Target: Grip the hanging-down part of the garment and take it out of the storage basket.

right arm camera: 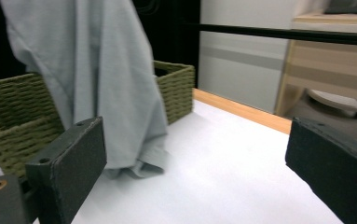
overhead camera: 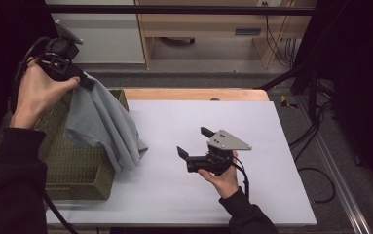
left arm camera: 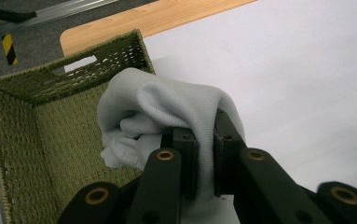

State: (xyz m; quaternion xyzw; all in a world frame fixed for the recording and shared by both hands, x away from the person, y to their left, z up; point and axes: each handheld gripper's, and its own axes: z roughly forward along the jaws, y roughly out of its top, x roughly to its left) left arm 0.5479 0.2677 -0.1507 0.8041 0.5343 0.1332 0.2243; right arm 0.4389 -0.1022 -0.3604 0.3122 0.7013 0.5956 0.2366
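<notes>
A grey cloth (overhead camera: 103, 124) hangs from my left gripper (overhead camera: 83, 80), which is shut on its top edge high above the green woven basket (overhead camera: 77, 183). The cloth's lower end drapes over the basket's right wall onto the white table (overhead camera: 267, 131). The left gripper view has the cloth (left arm camera: 167, 107) pinched between the jaws of the left gripper (left arm camera: 205, 158), over the basket (left arm camera: 36, 130). My right gripper (overhead camera: 194, 141) is held open above the table's middle, right of the cloth and apart from it. Ahead of the right gripper (right arm camera: 195, 163) hang the cloth (right arm camera: 101, 79) and the basket (right arm camera: 13, 116).
A wooden strip (overhead camera: 194, 94) runs along the table's far edge. Behind it stand a wooden cabinet (overhead camera: 223, 24) and a white panel (overhead camera: 101, 34). Cables (overhead camera: 315, 131) and a dark stand lie on the floor to the right.
</notes>
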